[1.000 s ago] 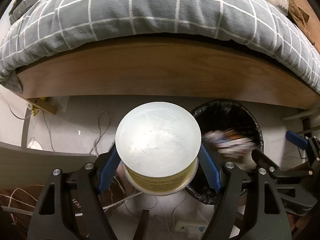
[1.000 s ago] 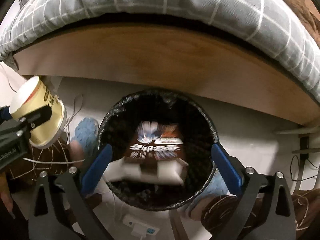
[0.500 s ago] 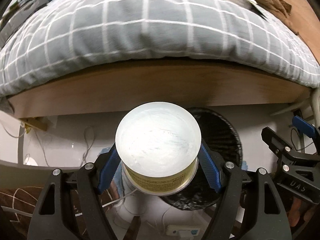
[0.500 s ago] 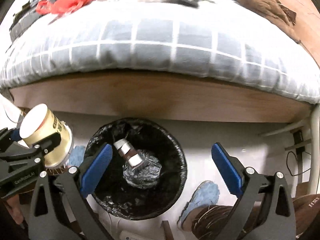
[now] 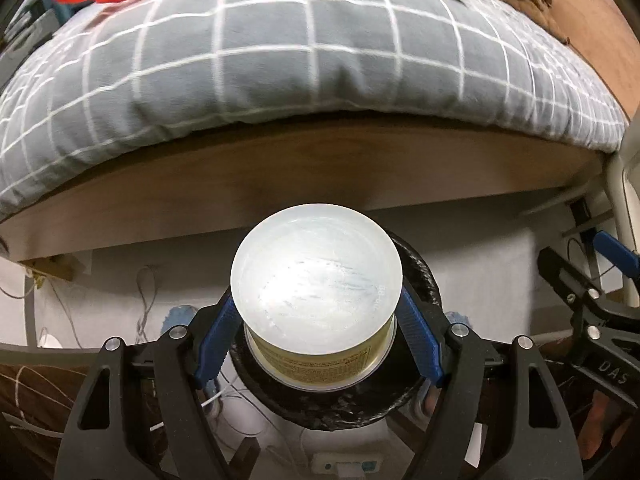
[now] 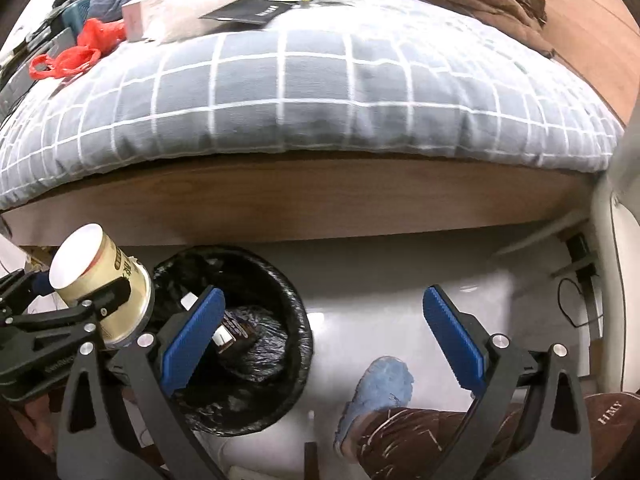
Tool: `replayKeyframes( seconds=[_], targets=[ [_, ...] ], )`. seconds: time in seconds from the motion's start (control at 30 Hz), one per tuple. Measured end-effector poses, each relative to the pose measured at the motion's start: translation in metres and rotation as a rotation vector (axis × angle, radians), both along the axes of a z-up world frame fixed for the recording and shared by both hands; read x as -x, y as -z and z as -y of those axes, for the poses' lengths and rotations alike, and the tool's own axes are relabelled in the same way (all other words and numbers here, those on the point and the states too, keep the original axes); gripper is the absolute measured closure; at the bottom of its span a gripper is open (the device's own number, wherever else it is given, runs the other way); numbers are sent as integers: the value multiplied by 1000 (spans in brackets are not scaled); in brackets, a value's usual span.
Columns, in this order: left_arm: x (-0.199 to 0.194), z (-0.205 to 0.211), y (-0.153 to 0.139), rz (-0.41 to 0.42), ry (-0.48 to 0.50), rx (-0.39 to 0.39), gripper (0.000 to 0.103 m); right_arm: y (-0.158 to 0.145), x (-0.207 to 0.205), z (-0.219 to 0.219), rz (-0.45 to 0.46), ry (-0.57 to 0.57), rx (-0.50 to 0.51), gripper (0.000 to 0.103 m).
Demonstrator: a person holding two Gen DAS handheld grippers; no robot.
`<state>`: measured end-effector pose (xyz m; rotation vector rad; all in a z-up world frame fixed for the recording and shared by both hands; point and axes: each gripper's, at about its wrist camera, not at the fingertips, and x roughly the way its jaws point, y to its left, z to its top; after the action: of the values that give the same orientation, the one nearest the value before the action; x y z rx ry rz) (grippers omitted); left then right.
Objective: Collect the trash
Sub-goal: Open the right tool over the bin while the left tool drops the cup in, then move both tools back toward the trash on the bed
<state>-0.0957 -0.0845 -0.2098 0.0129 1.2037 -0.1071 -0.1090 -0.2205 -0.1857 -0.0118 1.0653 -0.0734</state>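
A bed with a grey checked quilt point(image 5: 304, 60) and a wooden side board point(image 5: 280, 168) is filling the background ahead of both claws, above a pale floor point(image 6: 400, 280). The left claw point(image 5: 318, 340) is gripping a yellow paper cup point(image 5: 316, 292) across its sides, blue pads pressing on it; the cup's long axis is running along the fingers, its white bottom pointing away from the claw, its mouth toward it. The cup is hanging directly over a black-lined trash bin point(image 6: 240, 336), which is sitting just beyond the fingertips and already holding dark wrapped rubbish. The right claw point(image 6: 324, 340) is standing wide open and empty, with the bin under its left finger and bare floor between its pads. A foot in a blue slipper point(image 6: 380, 388) is standing near the bin's right edge. Cables point(image 5: 144, 304) are lying on the floor left of the left claw.
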Motion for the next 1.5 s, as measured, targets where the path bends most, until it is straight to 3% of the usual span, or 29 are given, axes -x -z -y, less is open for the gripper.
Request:
replayKeyframes(
  seconds=[0.23,0.33,0.63,1.5],
  targets=[
    [-2,2,18,-41,12,-16,28,3,0,12,-14,21,-26,8],
    [-2,-3,23,-37,9,-18,17,4,-1,11,-17,13,-30,8],
    [0,-15,31,-39,0,-29,7,5,-4,-2,-16,-11,-24,8],
    [5,-59,-61,176,-55,-36,6,-53,0,-35,111,-45,-16,8]
  ],
)
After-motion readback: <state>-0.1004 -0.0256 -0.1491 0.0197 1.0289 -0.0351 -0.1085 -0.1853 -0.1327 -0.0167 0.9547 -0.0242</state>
